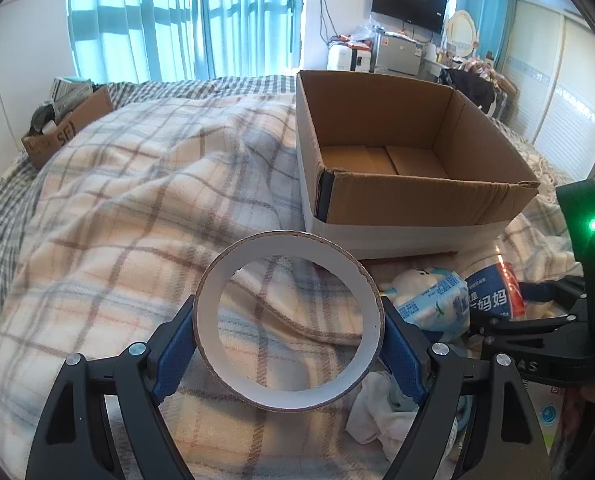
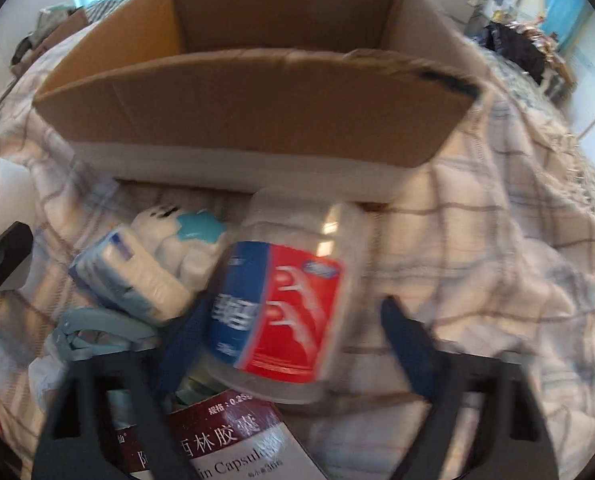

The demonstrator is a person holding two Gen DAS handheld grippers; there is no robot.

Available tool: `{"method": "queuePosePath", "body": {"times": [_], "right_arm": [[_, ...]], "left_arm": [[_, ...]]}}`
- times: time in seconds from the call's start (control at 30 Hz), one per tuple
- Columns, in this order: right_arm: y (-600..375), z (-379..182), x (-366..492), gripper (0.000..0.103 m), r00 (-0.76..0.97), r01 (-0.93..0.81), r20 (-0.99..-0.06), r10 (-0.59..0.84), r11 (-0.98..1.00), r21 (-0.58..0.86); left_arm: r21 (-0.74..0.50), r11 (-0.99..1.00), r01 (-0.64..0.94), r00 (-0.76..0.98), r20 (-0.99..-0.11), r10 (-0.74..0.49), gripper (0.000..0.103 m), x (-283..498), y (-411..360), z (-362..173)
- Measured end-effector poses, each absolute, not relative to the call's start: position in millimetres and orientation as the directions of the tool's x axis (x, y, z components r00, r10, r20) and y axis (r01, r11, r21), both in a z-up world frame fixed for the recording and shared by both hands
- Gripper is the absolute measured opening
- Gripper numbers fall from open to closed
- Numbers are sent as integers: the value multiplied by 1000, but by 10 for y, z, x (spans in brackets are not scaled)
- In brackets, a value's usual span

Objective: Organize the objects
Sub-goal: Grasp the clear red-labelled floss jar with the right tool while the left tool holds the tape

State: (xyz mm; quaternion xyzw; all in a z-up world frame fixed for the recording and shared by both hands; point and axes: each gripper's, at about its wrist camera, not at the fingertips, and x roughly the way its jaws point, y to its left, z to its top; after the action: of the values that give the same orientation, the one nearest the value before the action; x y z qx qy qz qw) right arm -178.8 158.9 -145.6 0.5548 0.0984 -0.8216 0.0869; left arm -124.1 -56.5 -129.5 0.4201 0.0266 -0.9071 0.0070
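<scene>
Here, every place is given from the cardboard box [image 1: 409,152], which stands open-topped on the bed.

Small carton [image 1: 67,126]: far to the left of the cardboard box, at the bed's edge by the wall, holding some items I cannot make out.
Plaid blanket [image 1: 137,208]: spreads over the bed left of the cardboard box and in front of it.
Left gripper [image 1: 289,332]: in front of the cardboard box and a little left of its near corner; its jaws are clenched on the tape roll, one blue pad against each side of the ring.
Tape roll [image 1: 289,320]: held off the blanket, standing on edge; the hole faces the camera, so its axis runs along the gripper's fingers towards the box's side of the bed, with the white inner wall showing.
Tissue pack [image 2: 133,276]: just in front of the cardboard box's near wall, lying on the blanket beside the jar.
Clear jar [image 2: 285,300]: in front of the cardboard box's near wall, lying on its side; its long axis runs from the gripper towards the box, the red and blue label up.
Right gripper [image 2: 289,344]: in front of the cardboard box, over the jar; its jaws stand spread either side of the jar, the right pad clear of it, nothing gripped.
Medicine box [image 2: 233,440]: nearer than the jar, furthest from the cardboard box.
</scene>
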Motion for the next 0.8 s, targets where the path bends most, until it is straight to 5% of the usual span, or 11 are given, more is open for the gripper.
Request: {"method": "queuePosePath", "body": {"times": [0.3, 0.8], "right_arm": [[1714, -1023, -1324, 64, -500, 282, -854, -142, -959, -6], [1882, 330, -856, 63, -718, 329, -651, -248, -944, -3]], "left_arm": [[-64, -997, 32, -688, -726, 24, 85, -1051, -537, -1154], [-75, -997, -19, -788, -613, 61, 85, -880, -326, -131]]}}
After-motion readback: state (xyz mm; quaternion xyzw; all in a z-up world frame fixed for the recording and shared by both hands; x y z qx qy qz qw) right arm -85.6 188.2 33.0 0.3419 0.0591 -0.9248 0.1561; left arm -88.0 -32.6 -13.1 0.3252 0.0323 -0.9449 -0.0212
